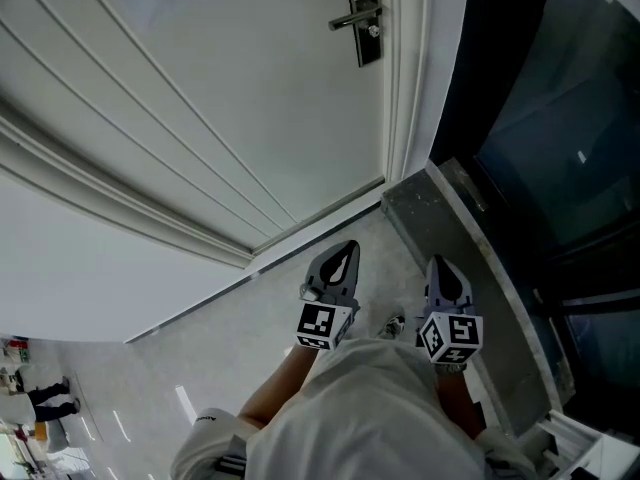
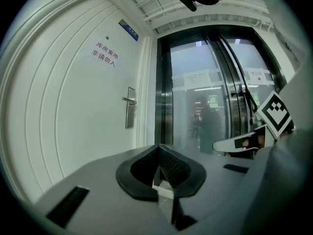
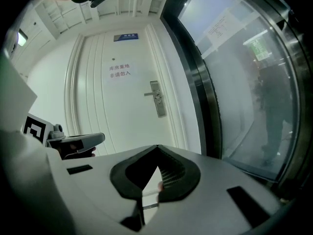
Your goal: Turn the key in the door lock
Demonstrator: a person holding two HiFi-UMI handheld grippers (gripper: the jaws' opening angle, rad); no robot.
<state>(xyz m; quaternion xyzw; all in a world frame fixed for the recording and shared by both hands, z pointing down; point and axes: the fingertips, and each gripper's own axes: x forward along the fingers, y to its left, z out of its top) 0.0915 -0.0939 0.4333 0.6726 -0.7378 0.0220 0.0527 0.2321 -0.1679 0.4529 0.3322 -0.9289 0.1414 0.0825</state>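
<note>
A white door (image 1: pixel 200 118) stands ahead with a metal lock plate and lever handle (image 1: pixel 362 13). A small metal piece (image 1: pixel 373 30) sits just under the lever; I cannot tell if it is the key. The lock plate also shows in the left gripper view (image 2: pixel 130 112) and the right gripper view (image 3: pixel 157 99), well away from both grippers. My left gripper (image 1: pixel 350 246) (image 2: pixel 158 147) and right gripper (image 1: pixel 437 261) (image 3: pixel 157 147) are held side by side low in front of the person. Both point toward the door. Each has its jaws together with nothing between them.
Right of the door runs a dark-framed glass wall (image 2: pixel 210 106) (image 3: pixel 234 82) above a grey stone sill (image 1: pixel 470 268). The door carries a red notice (image 3: pixel 120 71) and a small blue plate (image 3: pixel 125 36). A person (image 1: pixel 45 398) stands far off at lower left on the pale tiled floor.
</note>
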